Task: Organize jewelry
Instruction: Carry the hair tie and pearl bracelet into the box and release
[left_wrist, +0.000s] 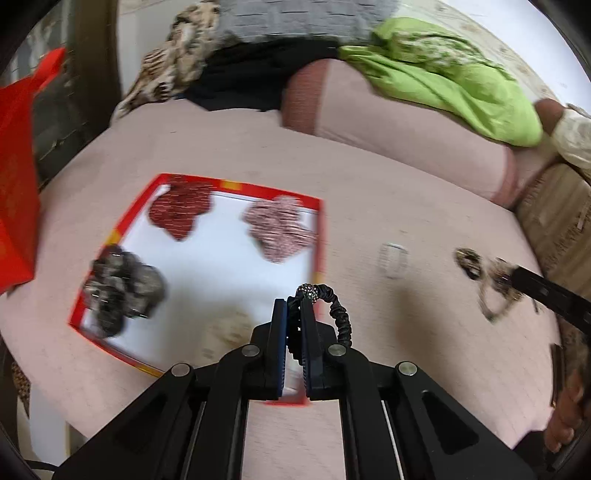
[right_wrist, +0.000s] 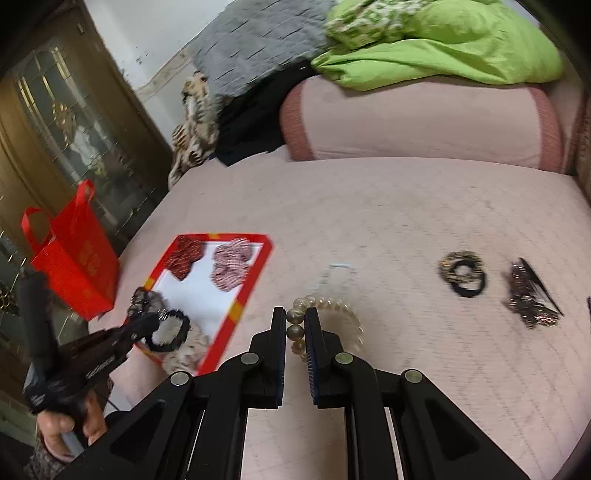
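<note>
My left gripper (left_wrist: 294, 308) is shut on a black hair tie with a beaded ball (left_wrist: 334, 308), held over the near right corner of the red-rimmed white tray (left_wrist: 321, 225). The tray holds a dark red scrunchie (left_wrist: 179, 210), a pink scrunchie (left_wrist: 280, 229) and a grey-black scrunchie (left_wrist: 122, 288). My right gripper (right_wrist: 295, 314) is shut on a pearl bead bracelet with a clear coil tie (right_wrist: 325, 317), just above the pink bed cover. In the right wrist view the left gripper (right_wrist: 147, 323) holds the black tie over the tray (right_wrist: 236, 310).
On the cover lie a clear ring (right_wrist: 341, 269), a gold-black tie pair (right_wrist: 461, 275) and a dark hair clip (right_wrist: 530, 295). A red gift bag (right_wrist: 74, 258) stands left of the tray. A pink bolster (right_wrist: 417, 122) and green bedding (right_wrist: 443, 48) lie behind.
</note>
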